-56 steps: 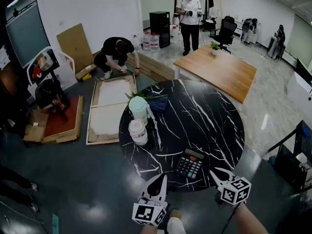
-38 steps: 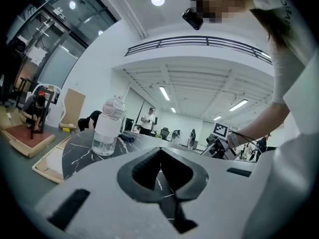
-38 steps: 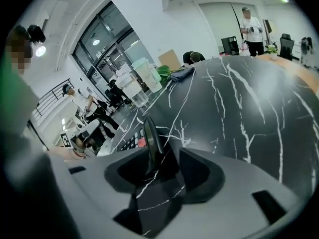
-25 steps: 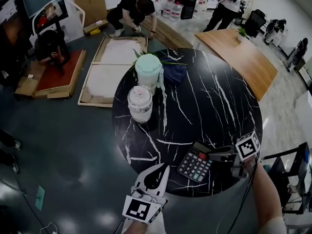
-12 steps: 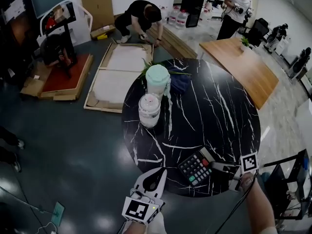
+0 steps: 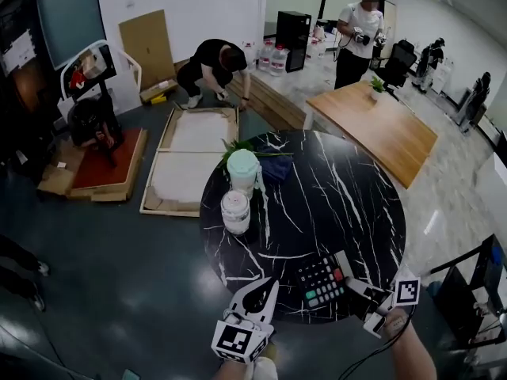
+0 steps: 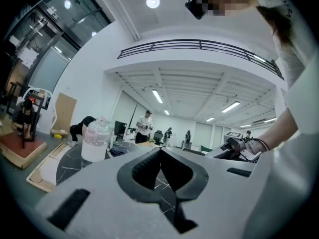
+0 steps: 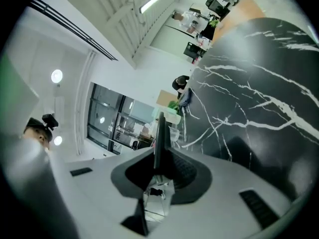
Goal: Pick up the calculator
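No brand or print can be read anywhere. The keys of the calculator (image 6: 321, 282) are too small to make out, and the only patterns are the square black-and-white codes on the right marker cube (image 6: 406, 291) and the left marker cube (image 6: 238, 340). The calculator is a flat dark slab with rows of dark keys, one red key toward its far right, a few pale green keys at the near end and a light strip along the far edge; whether that strip is the display is too small to tell. It sits tilted over the near rim of the round black, white-veined table (image 6: 356, 188), its right side clamped in the right gripper (image 6: 354, 289). In the right gripper view the calculator (image 8: 158, 133) shows edge-on as a thin dark blade between the jaws, which are pressed onto it, so its face is hidden there; the table (image 8: 259, 83) slants across behind. The head view does not settle whether the slab is clear of the table top. The left gripper (image 6: 272, 282) hovers just left of the calculator, apart from it, its jaws together with nothing in them. In its own view the left gripper (image 7: 160, 151) fills the lower frame, with a translucent white jar (image 7: 95, 141) beyond. In the head view that jar (image 6: 235, 210) stands near the table's left edge, a mint-green container (image 6: 243, 170) just behind it and a dark blue cloth (image 6: 277, 169) beside that. The person's right forearm (image 6: 408, 355) is cut off by the bottom edge.
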Demonstrator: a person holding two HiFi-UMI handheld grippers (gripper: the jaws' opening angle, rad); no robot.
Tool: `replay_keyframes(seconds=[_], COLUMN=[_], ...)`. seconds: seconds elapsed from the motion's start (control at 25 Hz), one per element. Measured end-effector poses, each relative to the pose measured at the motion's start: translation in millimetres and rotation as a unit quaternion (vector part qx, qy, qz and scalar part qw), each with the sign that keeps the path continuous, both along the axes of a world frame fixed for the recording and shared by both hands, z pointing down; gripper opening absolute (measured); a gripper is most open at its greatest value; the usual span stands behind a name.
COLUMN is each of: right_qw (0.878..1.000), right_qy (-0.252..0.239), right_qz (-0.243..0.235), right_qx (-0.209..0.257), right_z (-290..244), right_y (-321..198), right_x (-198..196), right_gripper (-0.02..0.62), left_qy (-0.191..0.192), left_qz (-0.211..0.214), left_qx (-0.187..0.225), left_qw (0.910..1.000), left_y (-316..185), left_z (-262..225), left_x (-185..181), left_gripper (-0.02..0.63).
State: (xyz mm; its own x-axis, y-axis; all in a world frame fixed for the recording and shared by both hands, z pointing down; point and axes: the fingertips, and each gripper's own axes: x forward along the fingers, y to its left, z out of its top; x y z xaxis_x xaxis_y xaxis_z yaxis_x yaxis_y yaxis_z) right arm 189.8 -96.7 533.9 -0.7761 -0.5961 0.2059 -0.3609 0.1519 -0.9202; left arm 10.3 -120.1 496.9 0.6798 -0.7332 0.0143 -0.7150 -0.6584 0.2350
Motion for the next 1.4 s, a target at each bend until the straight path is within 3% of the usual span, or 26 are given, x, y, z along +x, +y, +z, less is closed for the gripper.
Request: replay_keyframes(seconds=[0.16, 0.32, 0.48, 0.64, 0.88, 1.16, 1.4], right_qw=[0.999, 0.993, 0.985, 0.98, 0.97, 0.957, 0.946], right_qy=[-0.009, -0.018, -0.03, -0.035, -0.034, -0.035, -0.042], right_qz=[0.045, 0.111, 0.167, 0.187, 0.223, 0.281, 0.309], right_qx=[0.019, 0.019, 0.03, 0.058, 0.09, 0.071, 0.084], right_z=[-38.6, -64.0, -89.0, -120.4, -134.9, -122.5, -137.2], right_y=[16.4, 29.2, 26.3, 19.7, 29.0, 51.9, 60.3], right_x=[1.4, 11.8, 25.9, 17.9, -4.4, 2.9, 12.4], right_gripper=[0.066, 0.066, 0.066, 0.066, 0.066, 0.064, 0.064], left_qy=[0.006, 0.025, 0.019, 0.036, 0.044, 0.04, 0.032], left_qz=[0.033, 0.018, 0.015, 0.015, 0.051, 0.056, 0.078], left_qx=[0.01, -0.012, 0.007, 0.033, 0.052, 0.052, 0.053], left_qw=[0.9994, 0.9995, 0.9997, 0.9987, 0.9964, 0.9963, 0.995], left_y=[10.7, 12.1, -5.0, -21.3, -13.0, -3.5, 10.2], left_z=[-25.8, -36.7, -57.9, -87.5, -105.3, -106.6, -110.5], left_x=[18.2, 13.3, 12.9, 16.6, 37.7, 32.3, 44.9], left_gripper=[0.008, 0.006, 0.006, 0.007, 0.006, 0.006, 0.007])
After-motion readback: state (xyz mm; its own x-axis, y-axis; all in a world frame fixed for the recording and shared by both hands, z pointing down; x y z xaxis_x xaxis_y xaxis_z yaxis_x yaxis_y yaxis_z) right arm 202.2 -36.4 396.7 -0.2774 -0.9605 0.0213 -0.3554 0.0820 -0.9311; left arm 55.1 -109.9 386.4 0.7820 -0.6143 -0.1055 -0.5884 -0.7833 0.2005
